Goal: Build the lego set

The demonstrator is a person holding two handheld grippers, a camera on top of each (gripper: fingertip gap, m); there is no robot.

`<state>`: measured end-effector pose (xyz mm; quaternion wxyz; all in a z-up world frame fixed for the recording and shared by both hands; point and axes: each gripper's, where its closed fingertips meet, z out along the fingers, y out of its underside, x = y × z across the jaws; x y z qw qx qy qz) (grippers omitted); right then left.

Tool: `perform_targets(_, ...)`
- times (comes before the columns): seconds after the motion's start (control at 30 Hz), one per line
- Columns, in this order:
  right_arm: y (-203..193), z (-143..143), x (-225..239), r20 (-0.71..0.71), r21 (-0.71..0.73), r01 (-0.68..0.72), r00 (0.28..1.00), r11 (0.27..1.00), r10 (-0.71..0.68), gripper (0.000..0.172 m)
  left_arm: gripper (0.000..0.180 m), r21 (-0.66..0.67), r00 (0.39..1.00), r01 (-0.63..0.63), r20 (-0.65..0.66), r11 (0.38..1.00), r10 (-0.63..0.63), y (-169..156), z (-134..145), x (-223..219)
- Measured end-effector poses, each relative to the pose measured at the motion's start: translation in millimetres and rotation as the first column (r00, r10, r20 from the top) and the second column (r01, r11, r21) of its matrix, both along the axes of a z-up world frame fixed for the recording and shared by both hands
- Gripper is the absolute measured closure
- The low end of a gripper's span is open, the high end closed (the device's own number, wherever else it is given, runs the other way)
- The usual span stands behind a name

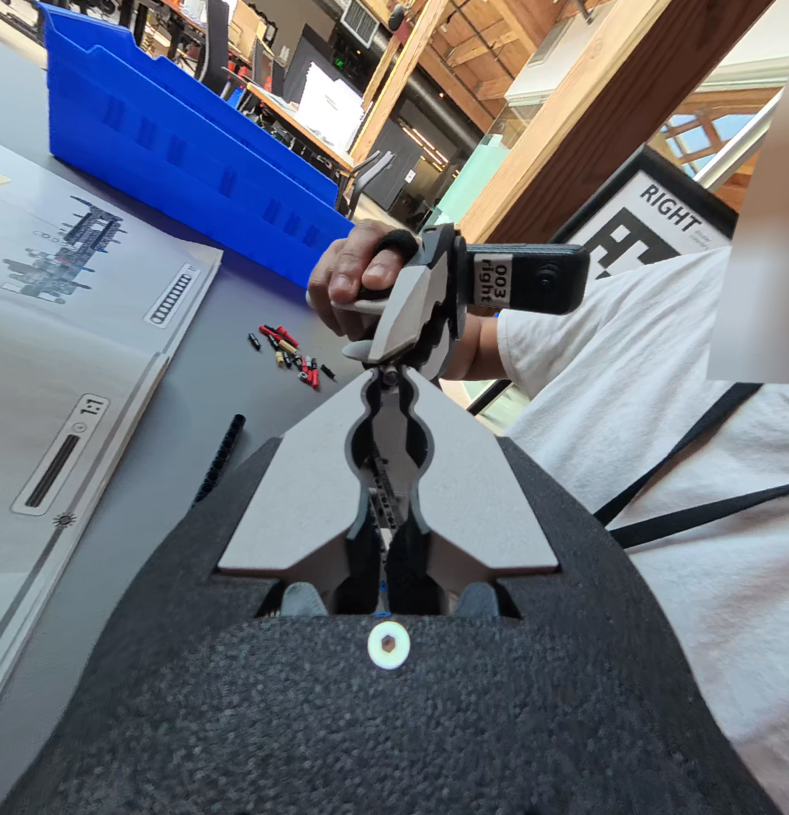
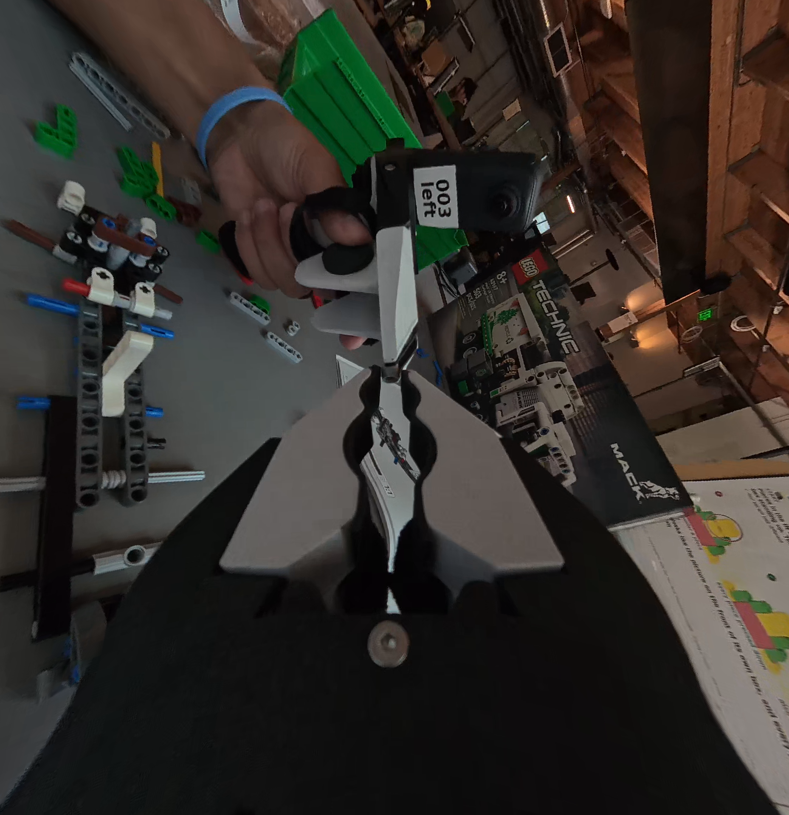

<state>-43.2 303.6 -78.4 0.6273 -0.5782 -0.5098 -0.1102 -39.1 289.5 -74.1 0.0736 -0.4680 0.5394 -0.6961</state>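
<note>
My left claw (image 1: pixel 389 380) is nearly closed, its two tips pinching a small grey connector piece (image 1: pixel 389 378) that sits right at their ends. My right claw (image 2: pixel 390 375) meets it tip to tip from the opposite side, its jaws almost together as well and pressed on the same grey piece (image 2: pixel 389 375), so the part hangs in the air between the two claws, above the grey worktop (image 1: pixel 216 353).

In the left wrist view my right hand (image 1: pixel 353 282) grips its claw's handle, with a white sleeve (image 1: pixel 604 335) behind it. Below and to the left of the claw tips a small heap of red, black and tan pins (image 1: pixel 291 353) lies on the worktop. Nearer to me a long black beam (image 1: pixel 225 454) lies beside the open instruction booklet (image 1: pixel 75 335). Farther off stands a blue bin (image 1: pixel 172 145).

In the right wrist view my left hand (image 2: pixel 269 211), with a blue wristband (image 2: pixel 234 114), holds the other claw in front of a green bin (image 2: pixel 340 101). To the left a partly built grey, black and white assembly (image 2: pixel 106 353) rests on the worktop, with loose green pieces (image 2: pixel 57 132) and short grey beams (image 2: pixel 282 346) scattered near it. To the right lies the set's box (image 2: pixel 560 397), and beside it a printed sheet with coloured brick drawings (image 2: pixel 745 617).
</note>
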Motion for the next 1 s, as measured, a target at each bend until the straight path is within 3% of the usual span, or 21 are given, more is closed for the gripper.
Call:
perform_targets(0.23,-8.9,11.9,-4.3,-0.175,-0.059,-0.102,0.98,0.993,0.09,0.161,0.175,-0.07,0.999,0.037,0.039,0.997,-0.035,-1.0,12.0,-5.8)
perform_targets(1.0,-13.2,12.1,-7.2,-0.137,-0.032,-0.121,0.984,0.992,0.115,0.166,0.175,-0.166,0.993,0.118,0.026,0.979,-0.115,-8.1,11.7,-9.9)
